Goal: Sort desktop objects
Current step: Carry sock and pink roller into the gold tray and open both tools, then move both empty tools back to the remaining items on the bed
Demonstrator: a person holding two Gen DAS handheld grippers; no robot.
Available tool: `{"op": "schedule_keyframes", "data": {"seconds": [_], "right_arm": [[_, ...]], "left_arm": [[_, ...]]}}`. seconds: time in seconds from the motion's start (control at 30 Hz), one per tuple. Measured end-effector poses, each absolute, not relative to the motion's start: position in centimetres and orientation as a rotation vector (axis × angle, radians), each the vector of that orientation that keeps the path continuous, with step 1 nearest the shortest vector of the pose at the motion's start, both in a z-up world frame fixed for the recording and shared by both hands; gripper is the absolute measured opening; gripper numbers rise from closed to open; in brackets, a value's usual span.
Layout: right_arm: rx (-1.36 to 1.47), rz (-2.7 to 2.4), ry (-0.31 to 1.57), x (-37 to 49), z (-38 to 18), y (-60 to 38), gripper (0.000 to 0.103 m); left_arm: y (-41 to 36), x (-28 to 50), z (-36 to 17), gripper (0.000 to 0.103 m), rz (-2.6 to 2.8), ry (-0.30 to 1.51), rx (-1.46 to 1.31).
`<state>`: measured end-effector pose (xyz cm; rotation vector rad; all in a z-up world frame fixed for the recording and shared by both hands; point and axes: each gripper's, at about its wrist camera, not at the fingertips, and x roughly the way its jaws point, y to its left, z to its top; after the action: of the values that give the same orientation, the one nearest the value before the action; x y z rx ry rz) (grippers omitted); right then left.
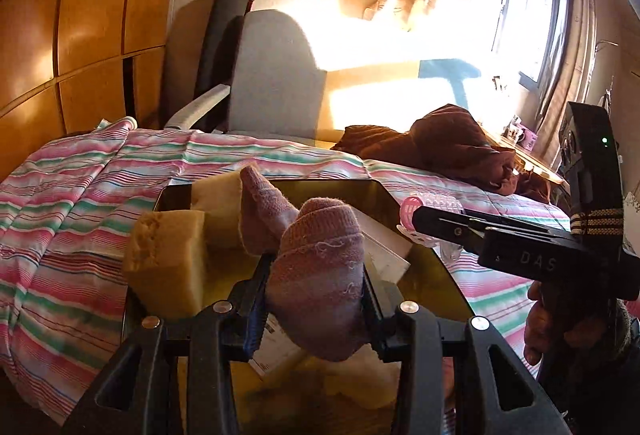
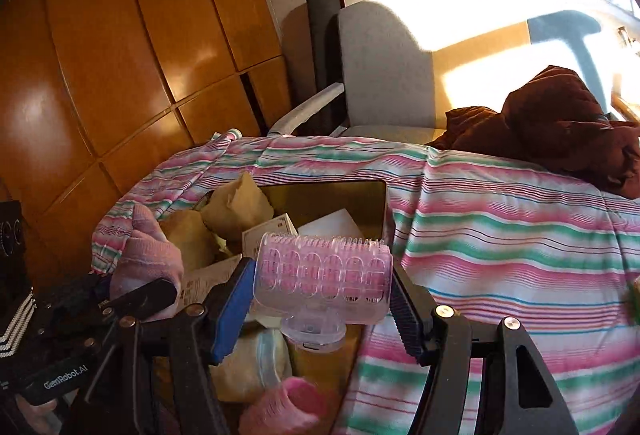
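Right hand-held gripper (image 2: 322, 295) clamps pink hair roller (image 2: 324, 273).

Fuzzy knit sock (image 1: 320, 267), glossy translucent plastic roller (image 2: 324, 275), porous sponge (image 1: 168, 259)

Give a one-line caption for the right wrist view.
Right gripper holds a pink hair roller over a full tray on a striped bedspread.

A striped bedspread (image 2: 500, 235), a brown garment (image 2: 560, 131) heaped on it, perhaps a blanket; grey chair (image 2: 384, 75) behind.
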<state>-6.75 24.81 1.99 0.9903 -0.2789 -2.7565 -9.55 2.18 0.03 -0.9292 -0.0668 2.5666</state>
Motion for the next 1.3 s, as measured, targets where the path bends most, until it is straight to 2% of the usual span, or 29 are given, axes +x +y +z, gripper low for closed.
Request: {"op": "schedule_keyframes", "data": {"seconds": [0.27,0.43,0.63,0.97,1.3], "right_arm": [[1.15,-2.718,-0.294,-14.5,0.8,22.8,0.065],[1.214,-2.708,-0.289,-16.7,-0.3,22.2,0.067],[1.198,-2.717,-0.312,-16.9,-0.4,22.5,0.071],[1.037,-2.761,-0.477,-12.3,1.6,25.8,0.075],[1.017,-3.004,-0.624,-0.6,-0.1,35.6,0.077]], "left_arm": [[1.2,-13.0,-1.4,0.041,2.569,-0.092,-1.017],[0.7,-13.6,-2.0,0.053,2.562,-0.123,-1.051],[-0.5,-13.5,-1.6,0.053,2.602,-0.188,-1.03],[0.5,-9.7,-0.7,0.053,2.566,-0.196,-0.964],[10.7,-5.3,-0.4,0.054,2.299,-0.023,-0.932]]}}
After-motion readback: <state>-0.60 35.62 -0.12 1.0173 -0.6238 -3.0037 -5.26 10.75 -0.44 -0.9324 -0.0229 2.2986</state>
